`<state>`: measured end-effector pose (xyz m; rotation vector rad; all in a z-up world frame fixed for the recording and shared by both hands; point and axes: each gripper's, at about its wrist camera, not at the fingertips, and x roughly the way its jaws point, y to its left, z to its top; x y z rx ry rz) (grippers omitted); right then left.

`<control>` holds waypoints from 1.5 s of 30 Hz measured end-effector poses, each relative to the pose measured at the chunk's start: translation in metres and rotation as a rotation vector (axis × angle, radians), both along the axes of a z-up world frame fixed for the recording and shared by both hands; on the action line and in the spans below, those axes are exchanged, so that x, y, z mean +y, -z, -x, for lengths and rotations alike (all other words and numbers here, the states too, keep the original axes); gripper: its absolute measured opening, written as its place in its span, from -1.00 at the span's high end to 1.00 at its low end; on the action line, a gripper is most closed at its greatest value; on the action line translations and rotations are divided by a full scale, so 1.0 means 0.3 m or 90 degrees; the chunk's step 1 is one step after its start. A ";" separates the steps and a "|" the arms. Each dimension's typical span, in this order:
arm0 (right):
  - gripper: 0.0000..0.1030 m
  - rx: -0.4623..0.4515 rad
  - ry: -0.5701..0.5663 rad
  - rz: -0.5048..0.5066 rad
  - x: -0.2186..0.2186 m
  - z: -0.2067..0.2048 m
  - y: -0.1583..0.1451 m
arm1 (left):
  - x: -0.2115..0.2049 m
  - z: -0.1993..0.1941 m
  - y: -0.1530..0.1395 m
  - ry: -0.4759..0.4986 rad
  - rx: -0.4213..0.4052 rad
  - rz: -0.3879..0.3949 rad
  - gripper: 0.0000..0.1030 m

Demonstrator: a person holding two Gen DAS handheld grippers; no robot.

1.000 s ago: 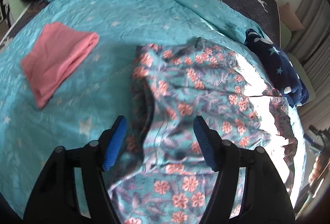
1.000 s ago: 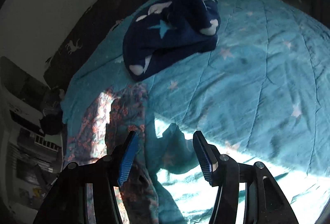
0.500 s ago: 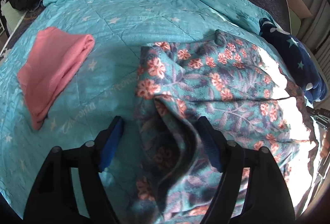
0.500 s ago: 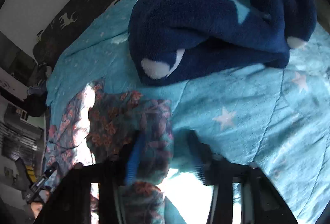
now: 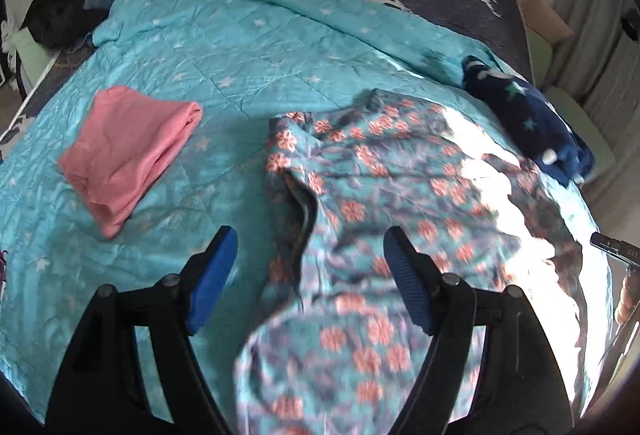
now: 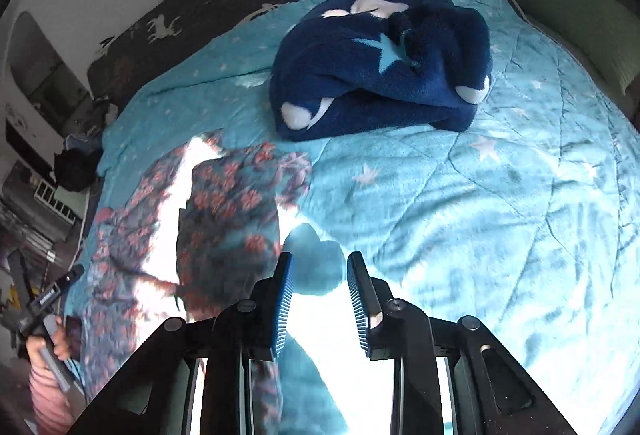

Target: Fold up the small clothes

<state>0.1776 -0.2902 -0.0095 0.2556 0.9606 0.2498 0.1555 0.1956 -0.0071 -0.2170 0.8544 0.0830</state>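
Both grippers backed off the floral garment

The left gripper (image 5: 308, 275) and right gripper (image 6: 320, 299) hung with jaws apart, empty; the right had let go within the last half second, leaving the floral garment (image 5: 384, 195) spread on the teal quilt (image 5: 224, 47), unfolded. Motion blur and sun glare hid its near hem. Beyond lay the pink folded piece (image 5: 128, 155) and navy fleece (image 6: 380, 67).
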 end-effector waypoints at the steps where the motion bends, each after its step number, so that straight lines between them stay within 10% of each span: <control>1: 0.32 -0.001 -0.007 0.014 0.002 0.042 -0.002 | -0.003 0.029 -0.004 0.003 0.002 -0.001 -0.48; 5: 0.10 -0.013 0.020 0.064 -0.014 0.182 -0.024 | -0.004 0.116 -0.017 -0.001 0.004 -0.004 -0.48; 32: -0.13 0.045 -0.008 -0.110 -0.092 0.789 0.130 | -0.027 0.782 0.177 0.002 0.047 0.146 -0.48; 35: -0.13 0.056 -0.020 -0.141 -0.083 0.807 0.135 | -0.057 0.810 0.177 0.002 0.059 0.093 -0.11; 45: -0.13 0.086 -0.043 -0.160 -0.062 0.913 0.164 | -0.077 0.912 0.167 0.012 0.073 0.080 -0.10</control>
